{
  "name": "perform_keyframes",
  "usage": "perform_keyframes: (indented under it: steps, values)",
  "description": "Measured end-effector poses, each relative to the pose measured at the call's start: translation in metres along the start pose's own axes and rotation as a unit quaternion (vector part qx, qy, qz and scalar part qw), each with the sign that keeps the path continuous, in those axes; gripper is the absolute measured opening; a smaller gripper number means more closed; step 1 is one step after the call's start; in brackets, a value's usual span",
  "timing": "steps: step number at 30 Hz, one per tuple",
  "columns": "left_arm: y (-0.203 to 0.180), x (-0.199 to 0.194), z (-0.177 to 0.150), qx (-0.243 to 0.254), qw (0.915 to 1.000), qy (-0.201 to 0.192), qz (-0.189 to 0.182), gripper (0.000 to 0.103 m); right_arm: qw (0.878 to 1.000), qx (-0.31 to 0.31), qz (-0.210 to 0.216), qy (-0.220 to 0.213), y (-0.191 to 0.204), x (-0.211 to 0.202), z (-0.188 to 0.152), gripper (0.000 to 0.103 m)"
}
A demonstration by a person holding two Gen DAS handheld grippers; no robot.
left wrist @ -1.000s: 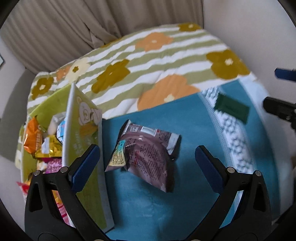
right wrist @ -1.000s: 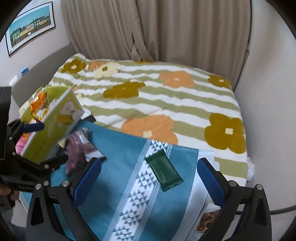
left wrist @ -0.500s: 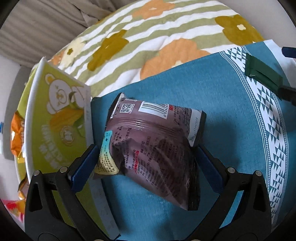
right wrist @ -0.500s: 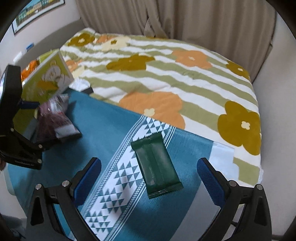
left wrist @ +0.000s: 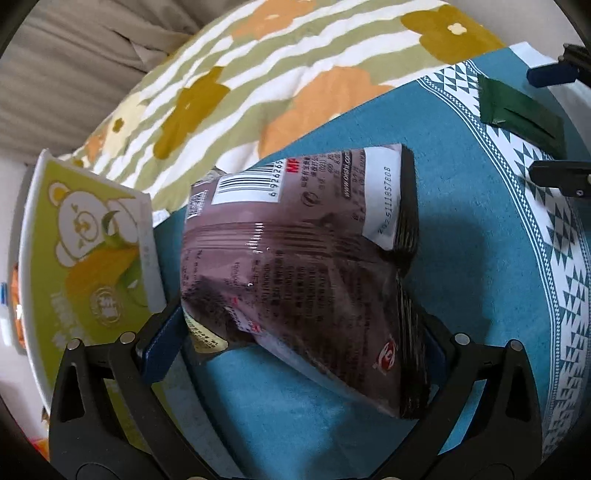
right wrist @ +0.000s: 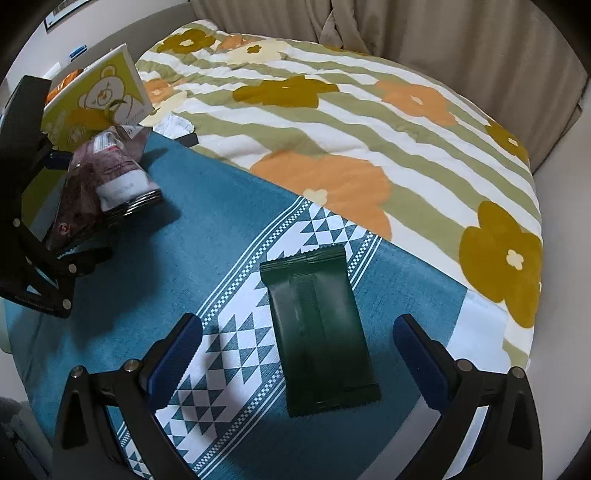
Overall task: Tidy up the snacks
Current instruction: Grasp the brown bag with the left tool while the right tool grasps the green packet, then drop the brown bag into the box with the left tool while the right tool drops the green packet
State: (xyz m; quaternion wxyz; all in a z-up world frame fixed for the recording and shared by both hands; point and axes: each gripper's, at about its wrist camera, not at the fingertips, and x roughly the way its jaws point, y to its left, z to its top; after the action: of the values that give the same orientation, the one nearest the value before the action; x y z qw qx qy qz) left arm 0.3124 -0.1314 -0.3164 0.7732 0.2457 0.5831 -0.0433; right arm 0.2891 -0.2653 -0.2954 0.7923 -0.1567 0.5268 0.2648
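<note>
A brown snack bag (left wrist: 295, 266) lies barcode side up on the teal cloth (left wrist: 480, 295), beside a yellow-green bear box (left wrist: 92, 258). My left gripper (left wrist: 299, 328) is open; its blue fingers (left wrist: 162, 347) flank the bag's near end, which hides their tips. A dark green snack bar (right wrist: 317, 328) rests on the cloth's white triangle band. My right gripper (right wrist: 297, 325) is open, one finger on each side of the bar and clear of it. The right wrist view shows the bag (right wrist: 107, 184) tilted inside the left gripper (right wrist: 37, 229).
The bear box (right wrist: 99, 96) stands at the cloth's left edge, with orange packets (left wrist: 14, 295) behind it. A striped flower quilt (right wrist: 332, 122) covers the bed beyond the cloth. Curtains (right wrist: 443, 33) and a wall close the far side. The right gripper's fingers (left wrist: 550, 70) show at the right.
Both grippers have moved forward and down: the left now has the brown bag between its fingers, and the right has come over the green bar. Both stayed open.
</note>
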Motion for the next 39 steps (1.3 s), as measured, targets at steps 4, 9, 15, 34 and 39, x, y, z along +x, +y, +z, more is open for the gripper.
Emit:
perform_keyframes:
  steps: [4,9,15,34,39]
  values:
    - [0.005,-0.002,0.002,-0.011,0.9998,-0.01,-0.011,0.093,1.0,-0.001,0.012,0.008,-0.001,0.003,0.001,0.086]
    - [0.009,-0.002,0.004,-0.021,0.9994,-0.017,-0.022,0.082,1.0,-0.01,0.008,0.009,0.0,0.007,0.002,0.082]
    - [0.01,-0.005,0.001,-0.031,0.9987,-0.027,-0.028,0.078,1.0,-0.018,0.0,0.005,-0.001,0.007,0.003,0.07]
    - [0.04,-0.09,-0.018,-0.101,0.9883,-0.107,-0.037,0.077,0.998,-0.006,-0.022,-0.054,0.013,-0.052,0.013,0.042]
    - [0.065,-0.138,-0.032,-0.125,0.9805,-0.147,-0.039,0.077,0.996,0.005,-0.02,-0.087,0.026,-0.09,0.027,0.042]
